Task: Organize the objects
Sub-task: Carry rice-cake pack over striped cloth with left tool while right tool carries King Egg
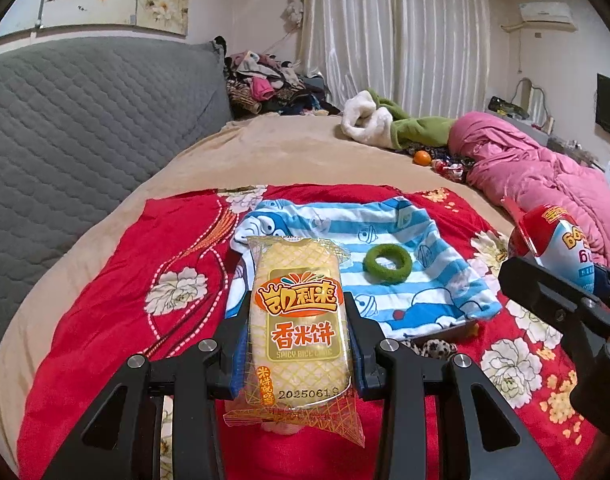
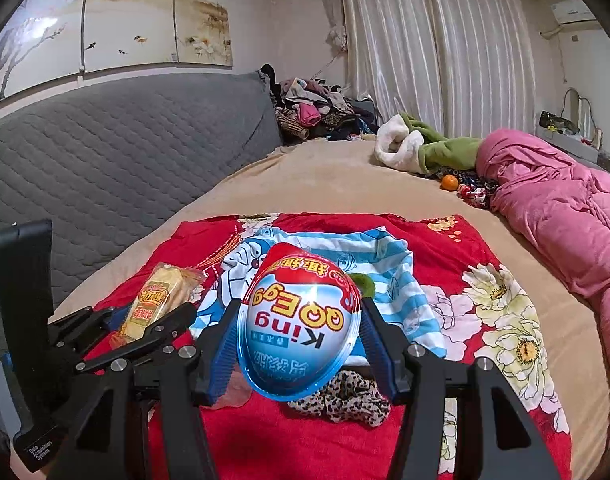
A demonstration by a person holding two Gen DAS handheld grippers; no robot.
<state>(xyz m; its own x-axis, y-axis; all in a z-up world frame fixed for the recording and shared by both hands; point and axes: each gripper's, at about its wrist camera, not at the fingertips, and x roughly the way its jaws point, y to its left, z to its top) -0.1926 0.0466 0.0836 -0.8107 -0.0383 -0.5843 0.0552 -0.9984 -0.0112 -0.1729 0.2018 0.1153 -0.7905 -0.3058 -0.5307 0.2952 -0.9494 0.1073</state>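
Observation:
My left gripper (image 1: 299,312) is shut on a yellow rice cake packet (image 1: 299,320), held upright above the red floral cloth (image 1: 105,320). My right gripper (image 2: 301,332) is shut on a blue, white and red egg-shaped toy pack (image 2: 301,328), its print upside down. The same egg pack (image 1: 557,244) shows at the right edge of the left wrist view. The rice cake packet (image 2: 157,304) shows at the left of the right wrist view. Ahead on the cloth lies a blue striped cartoon garment (image 1: 385,264) with a green fuzzy ring (image 1: 388,263) on it. A leopard-print scrunchie (image 2: 345,400) lies just under the egg pack.
The cloth lies on a beige bed (image 1: 305,152) with a grey quilted headboard (image 1: 85,128) at the left. A pink quilt (image 1: 537,176), a green and white garment (image 1: 393,124), an orange (image 1: 422,157) and a clothes pile (image 1: 273,84) lie at the far side.

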